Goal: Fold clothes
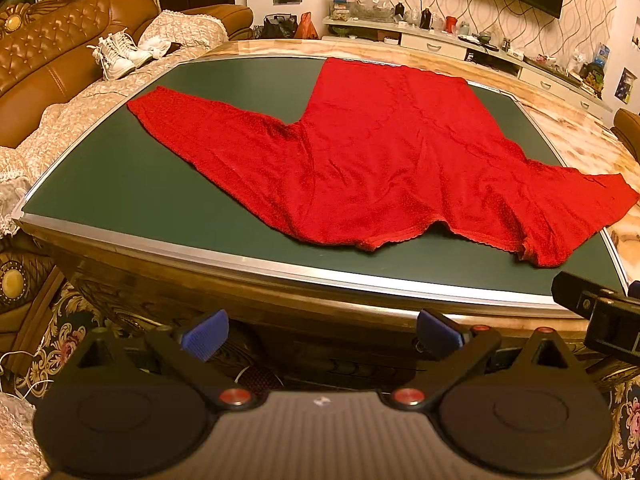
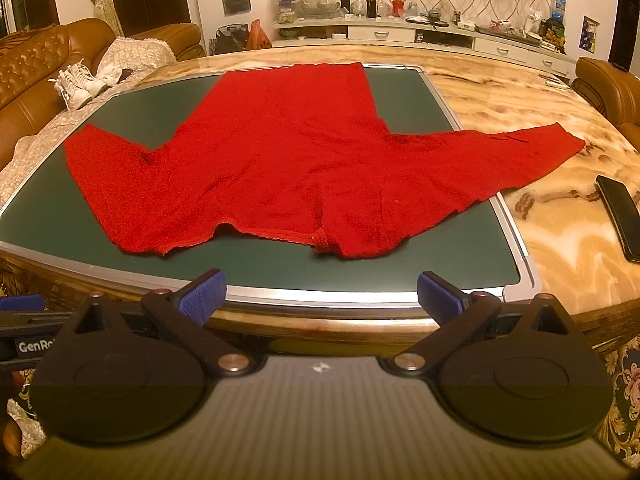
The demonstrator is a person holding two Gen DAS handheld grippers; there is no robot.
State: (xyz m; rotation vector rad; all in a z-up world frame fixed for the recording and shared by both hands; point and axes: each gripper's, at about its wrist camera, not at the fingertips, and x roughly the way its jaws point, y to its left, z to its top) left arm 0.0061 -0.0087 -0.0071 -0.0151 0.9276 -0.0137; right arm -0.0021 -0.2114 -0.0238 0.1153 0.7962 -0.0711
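Left gripper [image 1: 322,334]: fingers spread wide, blue pads [image 1: 205,334] apart, nothing held, hanging short of the near edge of the green mat [image 1: 120,176]. Right gripper [image 2: 320,294]: likewise spread wide and empty, blue pads [image 2: 203,292] level with the mat's near metal rim. Red garment [image 2: 280,164]: long-sleeved top, spread flat on the mat, neckline toward the near rim, hem at the far rim; one sleeve lies on the mat's left part, the other runs off the mat's right side onto the marble table [image 2: 560,232]. Black phone [image 2: 622,216]: flat on the marble, right of the mat, just beyond the sleeve end and apart from it. White sneakers [image 2: 78,86]: a pair, on the cream sofa cover left of the mat. Brown leather sofa [image 1: 52,52]: behind the sneakers. White cabinet [image 2: 400,32]: well beyond the mat's far rim, crowded with bottles and jars.
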